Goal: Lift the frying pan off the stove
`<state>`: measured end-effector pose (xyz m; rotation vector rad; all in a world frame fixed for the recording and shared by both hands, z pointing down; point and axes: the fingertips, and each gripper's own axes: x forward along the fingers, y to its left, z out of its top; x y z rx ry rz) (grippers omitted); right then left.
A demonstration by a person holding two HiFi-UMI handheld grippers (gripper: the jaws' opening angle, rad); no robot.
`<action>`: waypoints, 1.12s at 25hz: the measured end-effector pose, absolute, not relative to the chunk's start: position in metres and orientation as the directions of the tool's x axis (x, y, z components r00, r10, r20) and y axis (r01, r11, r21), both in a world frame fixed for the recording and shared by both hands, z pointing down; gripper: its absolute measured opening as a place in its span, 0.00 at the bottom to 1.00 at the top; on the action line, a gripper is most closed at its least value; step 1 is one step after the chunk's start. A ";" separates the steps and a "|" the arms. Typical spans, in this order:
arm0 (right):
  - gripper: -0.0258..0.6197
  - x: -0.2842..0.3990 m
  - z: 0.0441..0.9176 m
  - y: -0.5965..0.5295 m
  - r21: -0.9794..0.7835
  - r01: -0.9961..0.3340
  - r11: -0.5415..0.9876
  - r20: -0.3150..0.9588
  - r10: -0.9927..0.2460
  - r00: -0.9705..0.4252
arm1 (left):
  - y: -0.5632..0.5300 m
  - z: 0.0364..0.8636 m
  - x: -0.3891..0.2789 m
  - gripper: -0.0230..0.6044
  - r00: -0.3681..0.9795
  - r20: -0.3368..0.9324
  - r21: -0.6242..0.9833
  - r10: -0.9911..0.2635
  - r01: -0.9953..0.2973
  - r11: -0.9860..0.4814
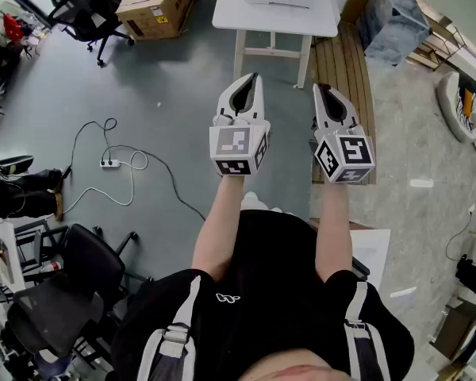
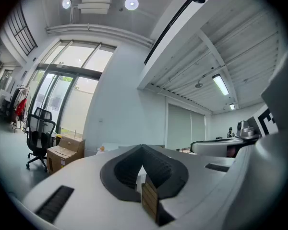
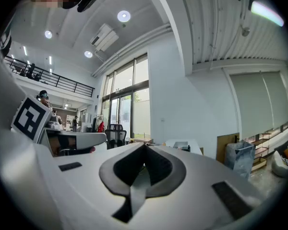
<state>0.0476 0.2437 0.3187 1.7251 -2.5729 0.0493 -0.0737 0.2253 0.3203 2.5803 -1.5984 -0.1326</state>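
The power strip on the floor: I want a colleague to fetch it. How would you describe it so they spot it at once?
Start from the white table at the top of the head view and look down-left across the grey floor. The power strip lies there, small and white, the only thing with thin cables looping out of it.

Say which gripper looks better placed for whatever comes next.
Neither, as far as I can tell: the left gripper and right gripper are side by side, level, both shut and empty, pointing toward the white table. No pan or stove is in view.
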 end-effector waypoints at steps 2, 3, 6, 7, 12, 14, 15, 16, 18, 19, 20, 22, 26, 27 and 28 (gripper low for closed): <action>0.04 0.051 0.318 0.243 0.004 -0.930 0.366 0.052 -0.929 -0.366 | 0.224 0.322 -0.071 0.02 0.449 -0.017 0.136 -0.894 -0.884 -0.447; 0.04 0.052 0.318 0.242 0.007 -0.932 0.362 0.050 -0.931 -0.361 | 0.223 0.323 -0.070 0.02 0.451 -0.016 0.137 -0.892 -0.883 -0.449; 0.04 0.052 0.315 0.237 0.009 -0.934 0.356 0.050 -0.933 -0.356 | 0.218 0.324 -0.064 0.02 0.460 -0.015 0.142 -0.888 -0.878 -0.458; 0.04 0.053 0.314 0.235 0.009 -0.935 0.355 0.051 -0.934 -0.354 | 0.216 0.324 -0.063 0.02 0.464 -0.015 0.144 -0.886 -0.876 -0.461; 0.04 0.057 0.318 0.228 -0.012 -0.939 0.343 0.056 -0.938 -0.343 | 0.206 0.328 -0.064 0.02 0.466 -0.013 0.160 -0.884 -0.872 -0.462; 0.04 0.056 0.319 0.223 -0.025 -0.942 0.335 0.057 -0.940 -0.336 | 0.201 0.329 -0.069 0.02 0.465 -0.012 0.168 -0.885 -0.872 -0.460; 0.04 0.055 0.319 0.220 -0.031 -0.942 0.333 0.059 -0.941 -0.335 | 0.198 0.330 -0.072 0.02 0.464 -0.011 0.172 -0.886 -0.872 -0.458; 0.04 0.054 0.319 0.217 -0.037 -0.942 0.333 0.059 -0.940 -0.335 | 0.196 0.331 -0.074 0.02 0.463 -0.010 0.176 -0.887 -0.872 -0.457; 0.04 0.048 0.319 0.213 -0.047 -0.940 0.338 0.058 -0.939 -0.340 | 0.191 0.334 -0.079 0.03 0.462 -0.002 0.181 -0.887 -0.872 -0.454; 0.04 0.045 0.319 0.212 -0.048 -0.939 0.341 0.056 -0.937 -0.344 | 0.189 0.335 -0.082 0.02 0.462 0.002 0.183 -0.887 -0.872 -0.453; 0.04 0.040 0.319 0.210 -0.048 -0.938 0.344 0.055 -0.936 -0.347 | 0.186 0.337 -0.085 0.02 0.461 0.007 0.185 -0.887 -0.872 -0.452; 0.04 0.033 0.322 0.206 -0.049 -0.937 0.346 0.058 -0.936 -0.348 | 0.182 0.341 -0.092 0.02 0.462 0.013 0.188 -0.887 -0.872 -0.452; 0.04 0.025 0.332 0.202 -0.057 -0.940 0.338 0.070 -0.937 -0.341 | 0.177 0.348 -0.104 0.03 0.461 0.021 0.193 -0.887 -0.873 -0.449; 0.04 0.024 0.332 0.202 -0.059 -0.940 0.335 0.070 -0.938 -0.338 | 0.175 0.349 -0.106 0.03 0.461 0.022 0.195 -0.887 -0.872 -0.449; 0.04 0.025 0.332 0.201 -0.059 -0.941 0.332 0.068 -0.940 -0.336 | 0.173 0.349 -0.107 0.03 0.463 0.023 0.195 -0.886 -0.871 -0.450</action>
